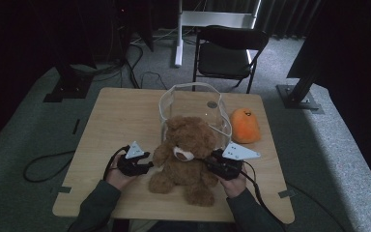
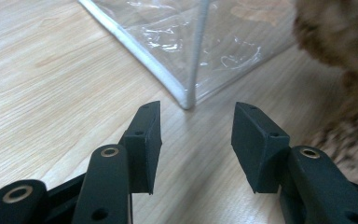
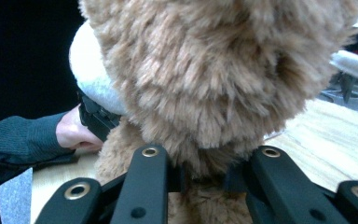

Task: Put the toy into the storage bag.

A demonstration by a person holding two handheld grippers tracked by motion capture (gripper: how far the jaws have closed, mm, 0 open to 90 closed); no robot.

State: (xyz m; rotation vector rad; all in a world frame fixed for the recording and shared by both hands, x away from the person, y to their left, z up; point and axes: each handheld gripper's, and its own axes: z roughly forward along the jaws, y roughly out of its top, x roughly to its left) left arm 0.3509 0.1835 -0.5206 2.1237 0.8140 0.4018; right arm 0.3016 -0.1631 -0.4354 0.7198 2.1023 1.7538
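Wooden table point(image 1: 116, 121) is sitting mid-frame in a dark room | teddy bear point(image 1: 186, 157) is sitting lower centre, before clear bag point(image 1: 195, 108) | right gripper point(image 3: 205, 179) is clenching the bear's neck | left gripper point(image 2: 196, 140) is gaping empty beside it | orange plush point(image 1: 245, 125) is lying right of the bag

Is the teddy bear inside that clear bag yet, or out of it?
Out. The bear sits upright on the table in front of the clear bag, with the right tongs closed on its neck.
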